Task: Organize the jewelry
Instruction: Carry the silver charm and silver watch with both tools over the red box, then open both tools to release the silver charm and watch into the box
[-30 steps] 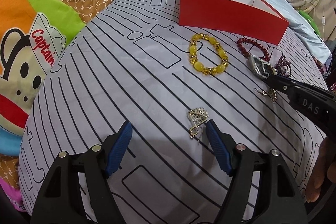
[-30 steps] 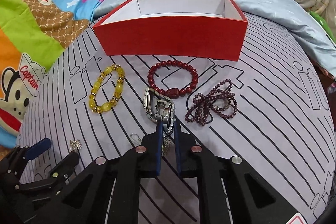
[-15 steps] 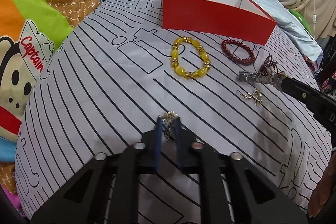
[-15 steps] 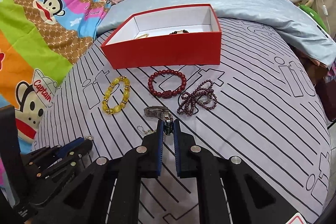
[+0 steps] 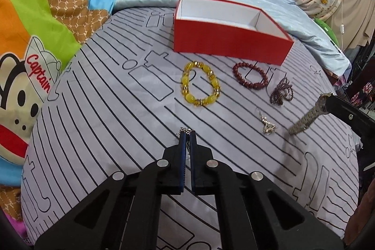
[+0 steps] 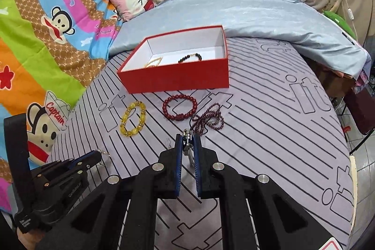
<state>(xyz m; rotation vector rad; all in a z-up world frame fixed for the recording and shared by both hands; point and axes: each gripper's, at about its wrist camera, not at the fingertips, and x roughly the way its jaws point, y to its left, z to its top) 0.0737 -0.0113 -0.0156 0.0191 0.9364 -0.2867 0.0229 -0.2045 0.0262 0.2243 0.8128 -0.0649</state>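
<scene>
Overhead, both grippers hung above the striped sheet (image 5: 98, 109). Left gripper (image 5: 188, 132) had its jaws pressed together on a small silver trinket (image 5: 185, 130), only a scrap of chain showing past the tips; in the right view the same piece (image 6: 103, 152) trailed from those tips at lower left. Right gripper (image 6: 187, 139) pinched a metal watch (image 6: 187, 135), its band (image 5: 304, 120) dangling clear of the sheet in the left view. Red box (image 6: 178, 81) sat open at the far side of the sheet, a gold chain (image 6: 153, 61) and a dark bead bracelet (image 6: 189, 57) inside it. Just before the box lay the yellow bracelet (image 5: 200, 84), the red bracelet (image 5: 250, 75) and a tangle of purple beads (image 5: 282, 91), apart from one another. Another silver trinket (image 5: 267, 124) lay nearer, between the yellow bracelet and the hanging band.
</scene>
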